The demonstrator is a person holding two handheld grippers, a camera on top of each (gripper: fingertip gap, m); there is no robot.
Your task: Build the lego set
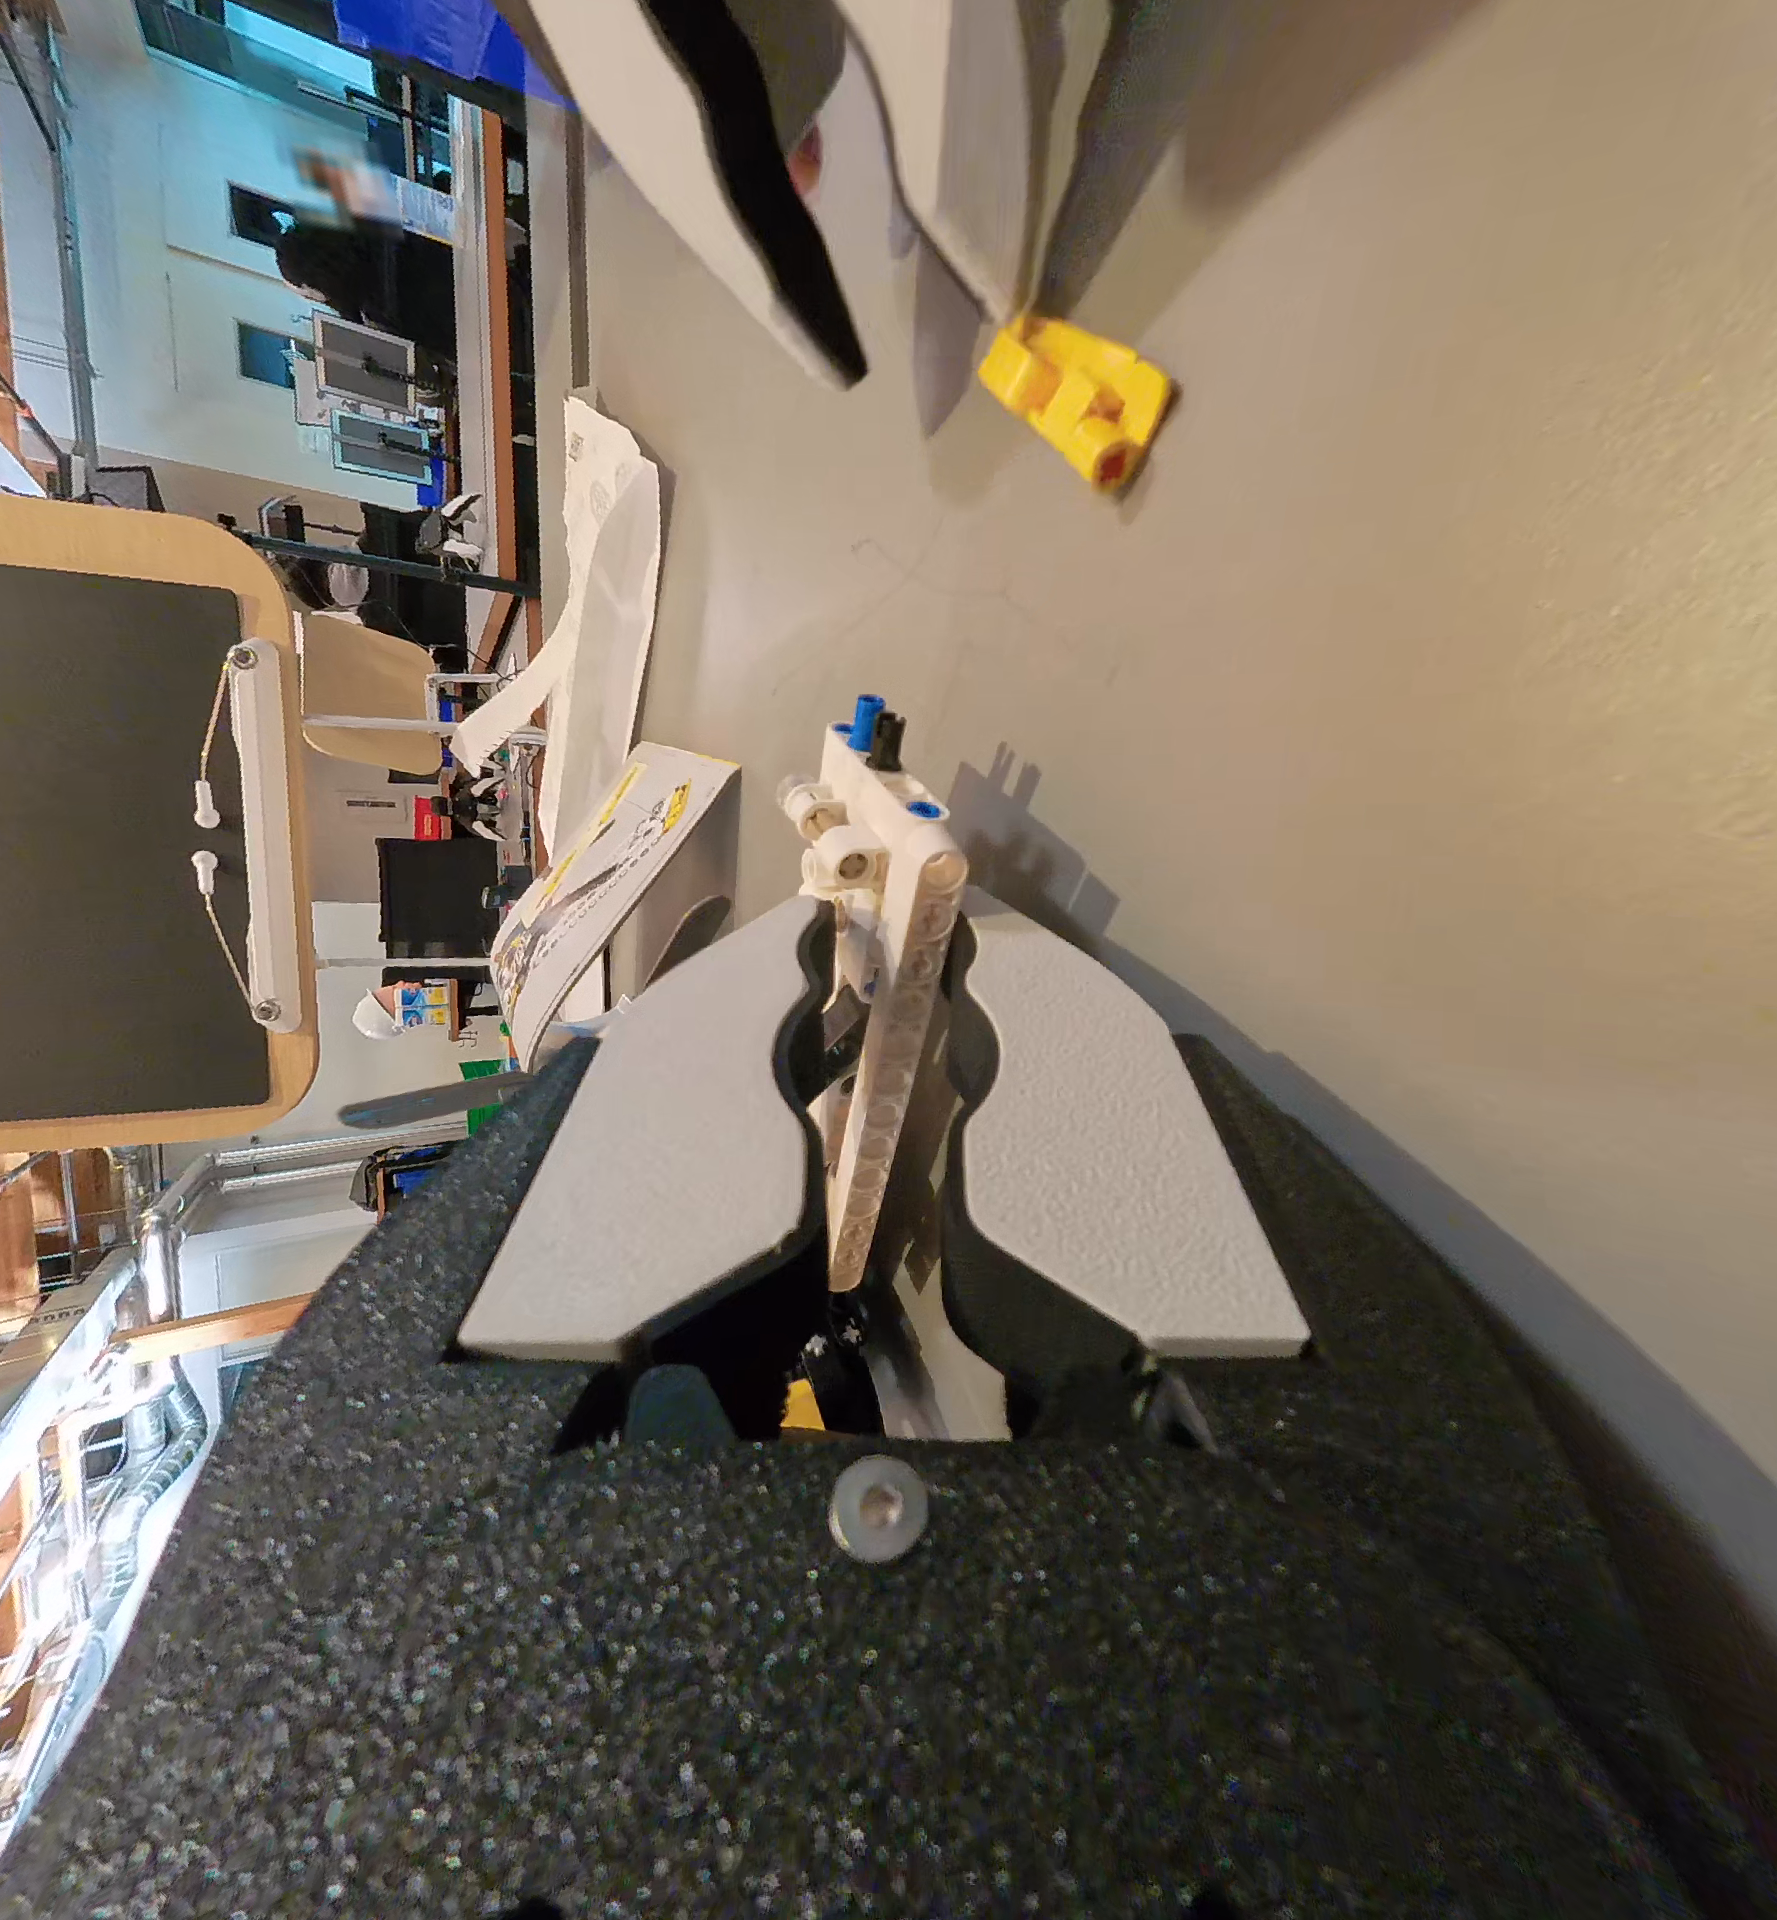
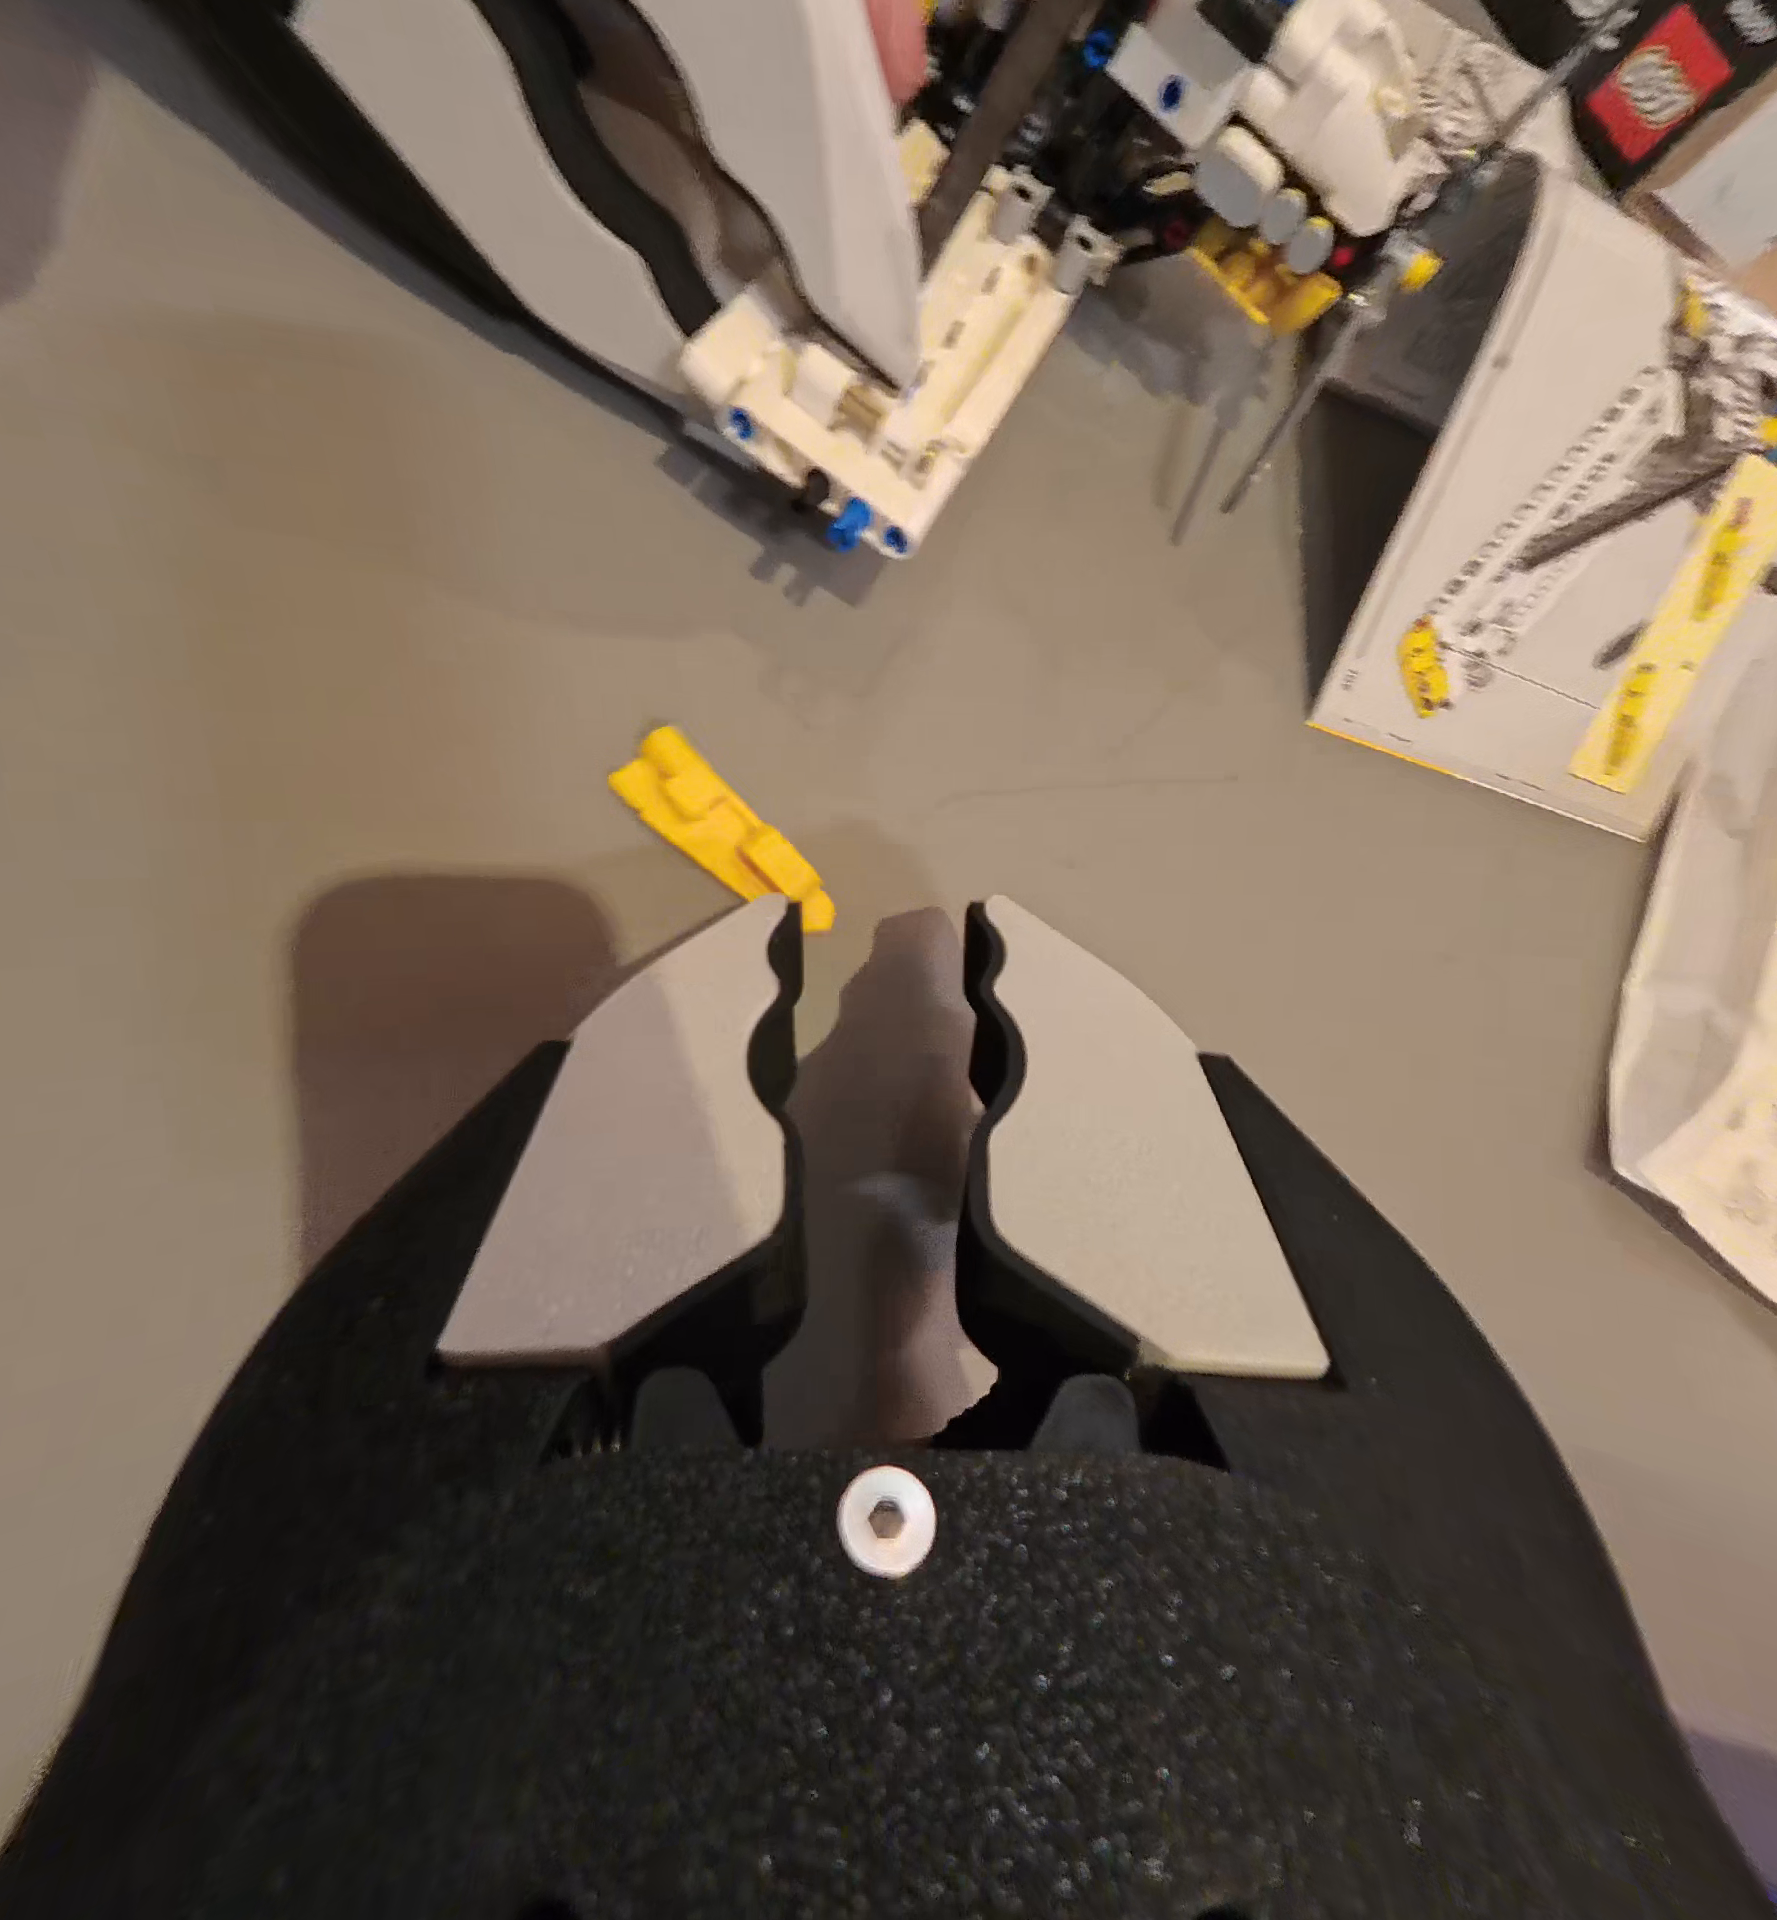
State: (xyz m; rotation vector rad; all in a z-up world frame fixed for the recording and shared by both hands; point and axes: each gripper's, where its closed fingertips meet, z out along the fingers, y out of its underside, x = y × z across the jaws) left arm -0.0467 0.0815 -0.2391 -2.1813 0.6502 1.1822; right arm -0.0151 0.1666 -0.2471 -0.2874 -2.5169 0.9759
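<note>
My left gripper (image 1: 889, 914) is shut on a white toy-brick assembly (image 1: 889, 997) of long beams with blue and black pins at its far end. The right wrist view shows that assembly (image 2: 925, 384) clamped between the left gripper's fingers (image 2: 842, 208) over the grey table (image 2: 344, 623). My right gripper (image 2: 882, 914) is open and empty, just above the table. A small yellow brick piece (image 2: 723, 821) lies on the table right by its left fingertip, outside the jaws. In the left wrist view the yellow piece (image 1: 1076, 400) lies beside the right gripper's fingers (image 1: 790, 270).
An open instruction booklet (image 2: 1549, 582) leans at the right, with crumpled white paper bags (image 2: 1736, 1091) beside it. A larger white, black and yellow brick model (image 2: 1258, 166) stands at the back. A wooden chair (image 1: 105, 821) stands beyond the table edge. Across from one pair of fingers to the other is roughly 10 cm.
</note>
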